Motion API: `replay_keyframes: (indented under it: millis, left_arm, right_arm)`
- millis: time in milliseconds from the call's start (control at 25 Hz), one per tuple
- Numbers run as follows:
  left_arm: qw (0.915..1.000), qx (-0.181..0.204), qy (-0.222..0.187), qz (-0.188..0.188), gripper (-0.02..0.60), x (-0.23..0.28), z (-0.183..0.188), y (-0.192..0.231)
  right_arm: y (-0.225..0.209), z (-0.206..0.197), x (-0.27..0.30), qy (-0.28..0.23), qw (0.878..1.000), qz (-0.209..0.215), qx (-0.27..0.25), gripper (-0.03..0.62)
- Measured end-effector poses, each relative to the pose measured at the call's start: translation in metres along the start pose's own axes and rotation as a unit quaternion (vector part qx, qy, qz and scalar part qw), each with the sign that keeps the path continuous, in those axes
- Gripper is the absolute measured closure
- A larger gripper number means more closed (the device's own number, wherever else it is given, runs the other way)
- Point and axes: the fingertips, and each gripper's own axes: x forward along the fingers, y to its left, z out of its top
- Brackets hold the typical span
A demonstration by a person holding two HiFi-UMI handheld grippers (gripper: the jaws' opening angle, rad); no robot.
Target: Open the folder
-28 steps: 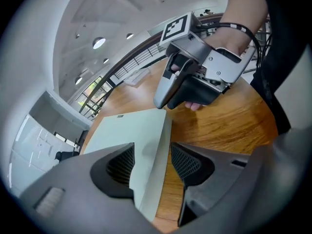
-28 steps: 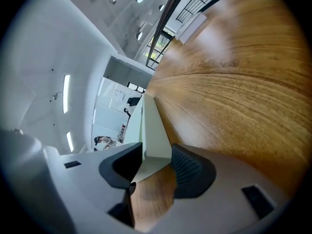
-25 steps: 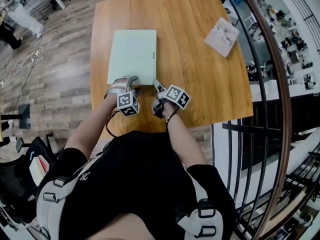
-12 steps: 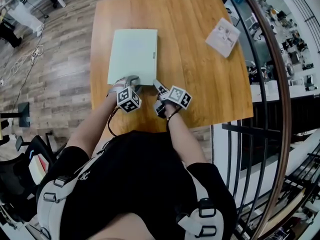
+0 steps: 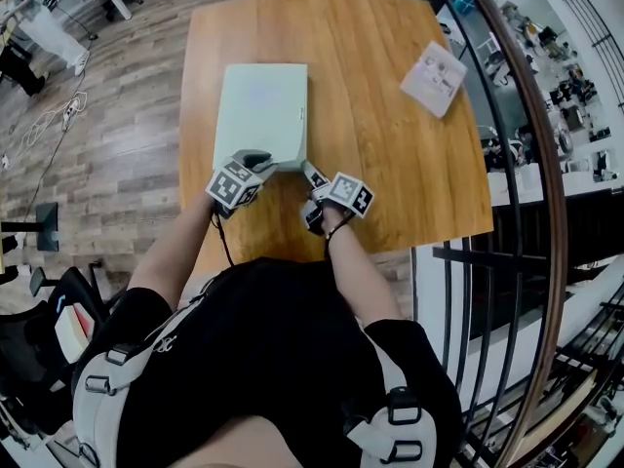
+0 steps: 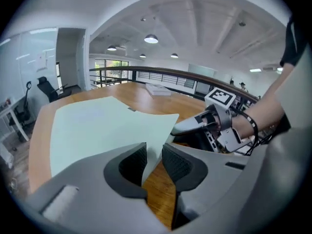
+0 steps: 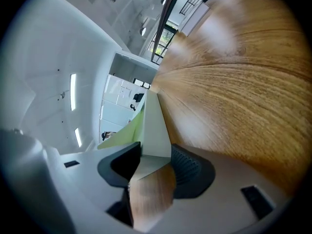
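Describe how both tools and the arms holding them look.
The left tool and right tool: grey shells, dark ribbed pads, each topped by a white cube with black square markers. A black cable trails from the left one. Bare forearms, black short sleeves, black band on the right wrist.

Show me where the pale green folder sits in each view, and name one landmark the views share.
Head view: the folder lies on the left half of the table, in the upper centre of the picture.
Left gripper view: the folder fills the left and centre, with its near corner reaching bottom centre.
Right gripper view: the folder is seen edge-on, a narrow strip rising from bottom centre.
Shared landmark: the wooden table beneath it.
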Motion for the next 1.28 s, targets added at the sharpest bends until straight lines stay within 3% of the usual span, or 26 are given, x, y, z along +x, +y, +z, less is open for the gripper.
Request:
replay_keyframes:
  millis: [200, 480, 680, 840, 1000, 1160, 1280]
  left_arm:
    - [0.9921, -0.084, -0.086, -0.033, 0.497, -0.019, 0.016, 0.002]
    - [0.9445, -0.215, -0.246, -0.037, 0.499, -0.078, 0.041, 0.024]
    - [0.9284, -0.208, -0.303, 0.057, 0.503, -0.127, 0.043, 0.047]
    - [0.9107, -0.212, -0.324, 0.144, 0.523, -0.166, 0.029, 0.067]
    - [0.8987, -0.215, -0.315, 0.217, 0.540, -0.192, 0.004, 0.086]
    - [0.8811, -0.235, -0.284, 0.296, 0.565, -0.211, -0.026, 0.115]
    - [0.8714, -0.258, -0.265, 0.322, 0.571, -0.218, -0.048, 0.129]
  right_arm:
    - [-0.002, 0.001, -0.002, 0.005, 1.000, -0.007, -0.014, 0.399]
    - [-0.005, 0.001, -0.005, 0.012, 0.999, -0.022, -0.029, 0.399]
    - [-0.005, 0.004, -0.006, 0.012, 0.997, -0.046, -0.059, 0.399]
    - [-0.006, 0.000, -0.009, 0.018, 0.996, -0.052, -0.067, 0.401]
    - [-0.006, -0.001, -0.014, 0.020, 0.995, -0.052, -0.077, 0.407]
    - [0.001, -0.003, -0.017, 0.025, 0.993, -0.052, -0.107, 0.456]
    - [0.002, -0.005, -0.020, 0.028, 0.992, -0.053, -0.115, 0.467]
